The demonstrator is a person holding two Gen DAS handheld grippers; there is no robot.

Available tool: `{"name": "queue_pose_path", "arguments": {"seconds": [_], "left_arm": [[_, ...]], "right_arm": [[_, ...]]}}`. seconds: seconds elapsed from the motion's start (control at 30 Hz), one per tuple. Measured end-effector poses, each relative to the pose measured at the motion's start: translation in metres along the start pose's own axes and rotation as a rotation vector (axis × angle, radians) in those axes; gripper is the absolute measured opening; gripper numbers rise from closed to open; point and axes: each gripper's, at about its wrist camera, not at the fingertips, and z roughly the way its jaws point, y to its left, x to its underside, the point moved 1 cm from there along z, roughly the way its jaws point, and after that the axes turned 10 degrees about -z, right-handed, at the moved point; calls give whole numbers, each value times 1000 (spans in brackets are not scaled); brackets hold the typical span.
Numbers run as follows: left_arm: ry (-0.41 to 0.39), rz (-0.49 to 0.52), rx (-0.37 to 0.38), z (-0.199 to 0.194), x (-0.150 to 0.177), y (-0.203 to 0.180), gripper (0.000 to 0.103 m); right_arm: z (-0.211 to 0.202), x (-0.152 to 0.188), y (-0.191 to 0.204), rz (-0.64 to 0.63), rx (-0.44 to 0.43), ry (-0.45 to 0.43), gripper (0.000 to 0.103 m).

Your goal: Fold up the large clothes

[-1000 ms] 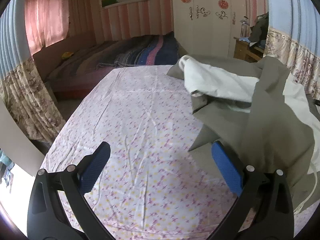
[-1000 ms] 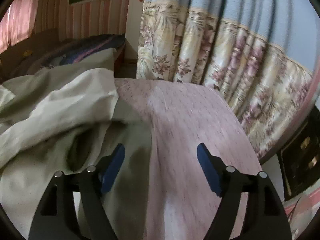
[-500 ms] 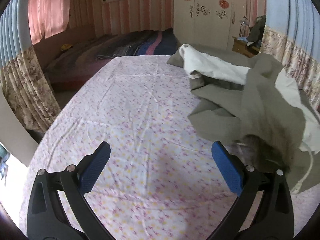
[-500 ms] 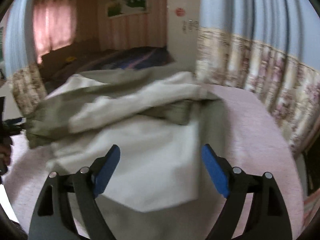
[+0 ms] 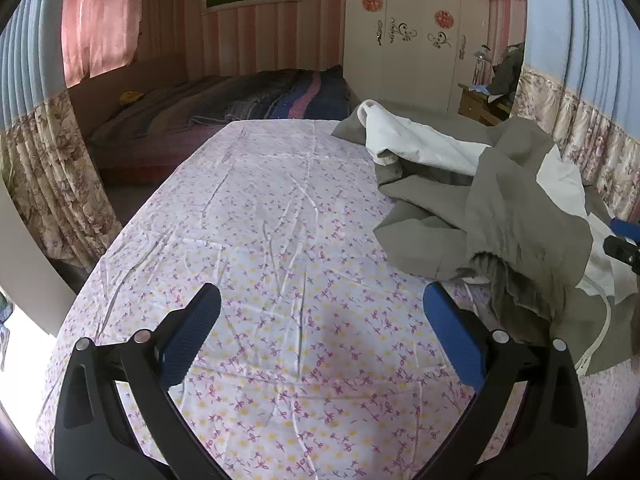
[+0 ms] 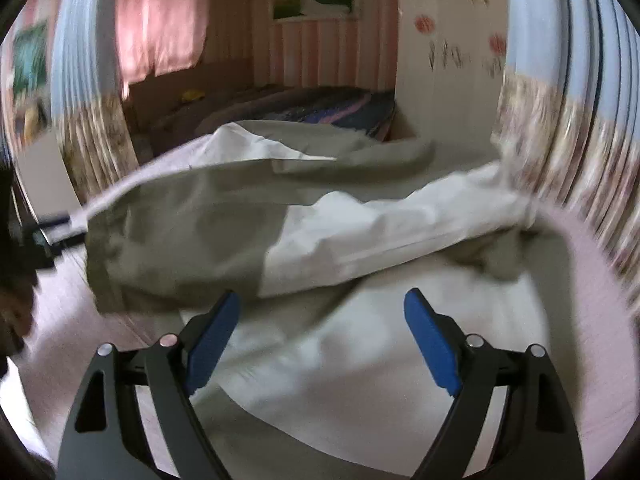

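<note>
A large olive-grey jacket [image 5: 516, 216] with a white lining [image 5: 420, 148] lies crumpled on the right side of the bed. My left gripper [image 5: 322, 296] is open over the bare floral sheet [image 5: 280, 208], and its right fingertip [image 5: 440, 308] stands just short of the jacket's ribbed cuff. In the blurred right wrist view the jacket [image 6: 192, 232] fills the middle. My right gripper [image 6: 323, 299] hangs open above the white lining [image 6: 380, 236] with nothing pinched between its pads. A tip of the right gripper [image 5: 624, 240] shows at the edge of the left wrist view.
A second bed with a dark striped blanket [image 5: 280, 96] stands beyond. Floral curtains [image 5: 52, 184] hang on the left and right [image 5: 580, 136], and a white wardrobe [image 5: 416, 36] is at the back. A white zipper edge [image 5: 596, 340] trails off the jacket.
The jacket has slipped right, off the left gripper's right finger, and bunched up. The right wrist view swung from the curtain side round to face the jacket, and its jaws widened slightly.
</note>
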Motion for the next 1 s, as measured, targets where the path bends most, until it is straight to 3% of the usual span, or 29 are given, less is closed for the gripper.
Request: {"name": "queue_pose_path", "arguments": {"seconds": [0.3,0.33,0.43,0.47,0.57,0.63,0.83,1.0], "left_arm": [[0,1,12,11,-5,-1,100],[0,1,15,13,-6,-2,100],[1,3,24,16,-8,-6,100],[0,5,27,17,-8,-8,100],[-2,8,29,19,-8,-9,100],[1,5,28,20,-8,-9,100],[-5,6,18,20,-14,-9,100],[-17,25,15,19,-18,-16,100]], "right_arm": [[35,-14,11,-3,6,42,84],[38,-14,11,-3,-3,52,79],[57,-11,17,-25,-17,106,29],[60,-10,19,-38,-11,111,21],[57,-10,17,-38,-5,90,8],[50,-10,13,-38,8,65,6],[8,-19,-31,-27,180,-18,3],[-28,-5,-124,30,450,7,2]]}}
